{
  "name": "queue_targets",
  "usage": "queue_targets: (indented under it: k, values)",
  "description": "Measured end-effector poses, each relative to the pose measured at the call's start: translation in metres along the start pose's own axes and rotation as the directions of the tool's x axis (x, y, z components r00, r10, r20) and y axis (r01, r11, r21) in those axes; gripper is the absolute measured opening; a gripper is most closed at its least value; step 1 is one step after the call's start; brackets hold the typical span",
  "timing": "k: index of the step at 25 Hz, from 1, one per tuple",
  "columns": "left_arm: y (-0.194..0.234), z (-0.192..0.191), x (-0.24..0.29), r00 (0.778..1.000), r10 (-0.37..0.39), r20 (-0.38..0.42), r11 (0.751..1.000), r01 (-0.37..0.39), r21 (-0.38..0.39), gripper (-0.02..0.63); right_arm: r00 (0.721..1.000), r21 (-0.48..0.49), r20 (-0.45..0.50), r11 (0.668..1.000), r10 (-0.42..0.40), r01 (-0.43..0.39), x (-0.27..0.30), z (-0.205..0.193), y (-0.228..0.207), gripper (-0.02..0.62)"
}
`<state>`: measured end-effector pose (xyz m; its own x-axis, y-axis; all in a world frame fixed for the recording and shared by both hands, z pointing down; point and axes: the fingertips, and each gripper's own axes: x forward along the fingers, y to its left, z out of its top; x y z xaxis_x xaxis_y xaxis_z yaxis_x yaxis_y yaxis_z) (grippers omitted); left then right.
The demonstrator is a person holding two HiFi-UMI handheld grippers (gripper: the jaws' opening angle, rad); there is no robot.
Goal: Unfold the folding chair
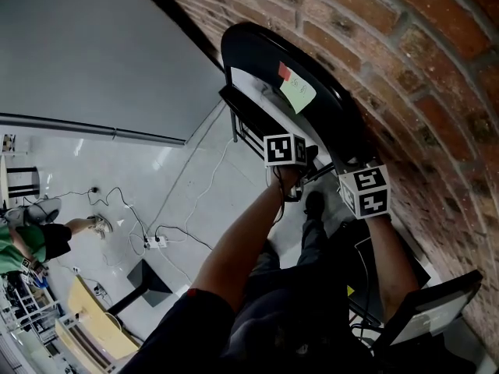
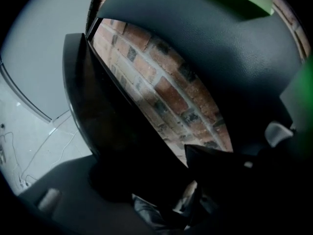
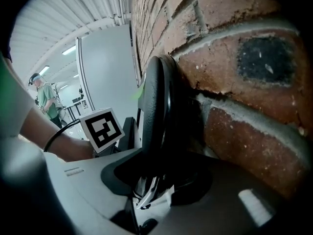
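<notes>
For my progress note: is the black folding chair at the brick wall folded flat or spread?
Partly spread: in the left gripper view, brick wall shows between two black panels of the chair.

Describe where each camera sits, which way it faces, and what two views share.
Left gripper view: rides the left tongs, looking between two panels of the chair at the brick wall; only the tongs show.
Right gripper view: rides the right tongs, clamped on the chair's rim, facing along the wall; the left forearm shows.
Head view: on the head, steeply down; both forearms and tongs show.
All three share chair and wall.
</notes>
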<state>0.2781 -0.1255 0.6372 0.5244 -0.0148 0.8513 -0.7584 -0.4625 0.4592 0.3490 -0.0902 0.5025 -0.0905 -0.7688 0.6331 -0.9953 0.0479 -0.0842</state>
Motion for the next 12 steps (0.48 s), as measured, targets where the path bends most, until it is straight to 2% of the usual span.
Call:
queue_targets:
  k: [12]
  values:
    - [0.008,-0.015,-0.012,1.000,-0.012,-0.014,1.000,0.011,-0.024,0.322,1.000,0.021,-0.014,1.000,-0.003,0.004,0.001,-0.002,0.002,0.151]
